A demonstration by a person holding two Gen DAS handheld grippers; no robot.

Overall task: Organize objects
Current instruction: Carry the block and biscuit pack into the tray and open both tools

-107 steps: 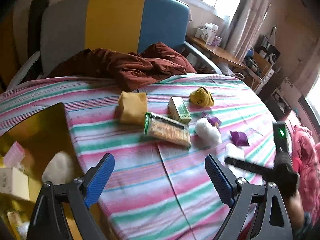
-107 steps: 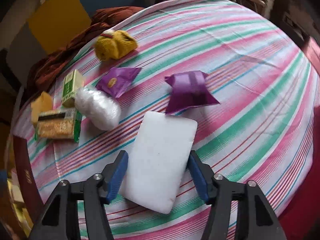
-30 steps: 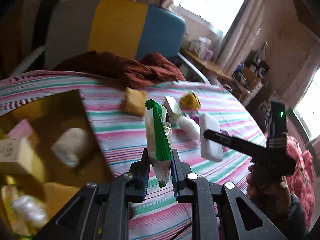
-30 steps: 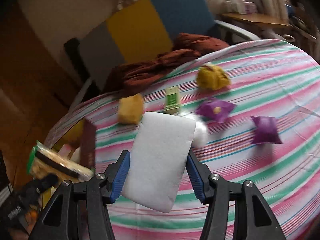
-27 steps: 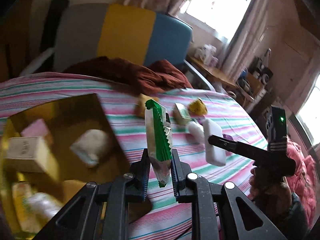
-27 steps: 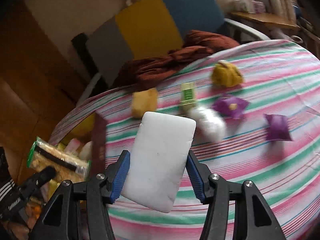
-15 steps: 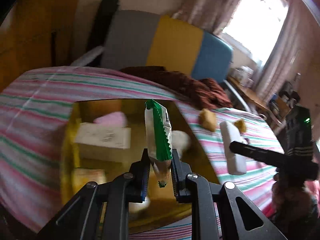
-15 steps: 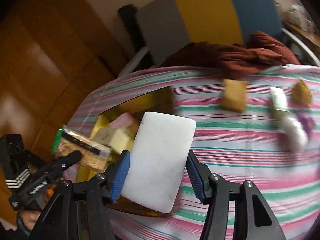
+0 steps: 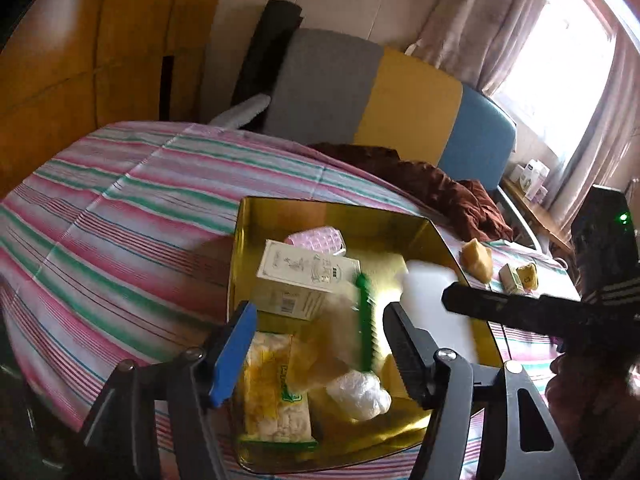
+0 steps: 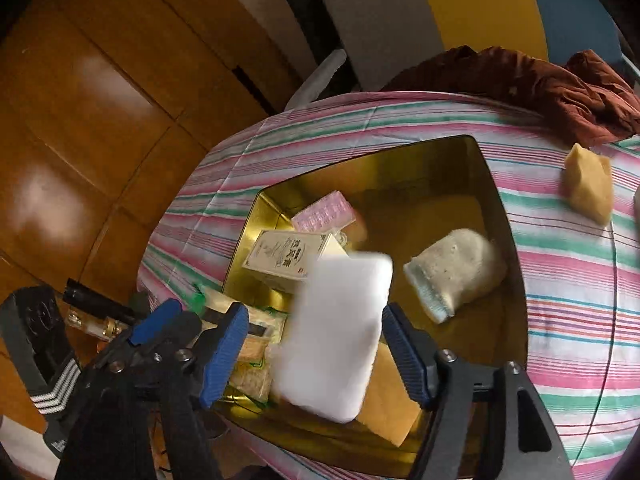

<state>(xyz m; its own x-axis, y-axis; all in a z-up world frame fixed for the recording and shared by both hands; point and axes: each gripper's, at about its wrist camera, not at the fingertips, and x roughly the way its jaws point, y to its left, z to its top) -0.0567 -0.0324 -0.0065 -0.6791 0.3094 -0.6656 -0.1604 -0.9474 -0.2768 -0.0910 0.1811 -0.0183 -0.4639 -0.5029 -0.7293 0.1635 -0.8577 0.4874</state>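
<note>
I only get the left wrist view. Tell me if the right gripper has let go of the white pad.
Observer: Its jaws are opening. In the right wrist view the white pad hangs blurred between the fingers of the right gripper, with a clear gap on one side, above the gold tin.
Operator: Name what lies next to the pad.
Observer: A speckled cream pouch lies on the tin's floor, just to the right of the pad in that view.
</note>
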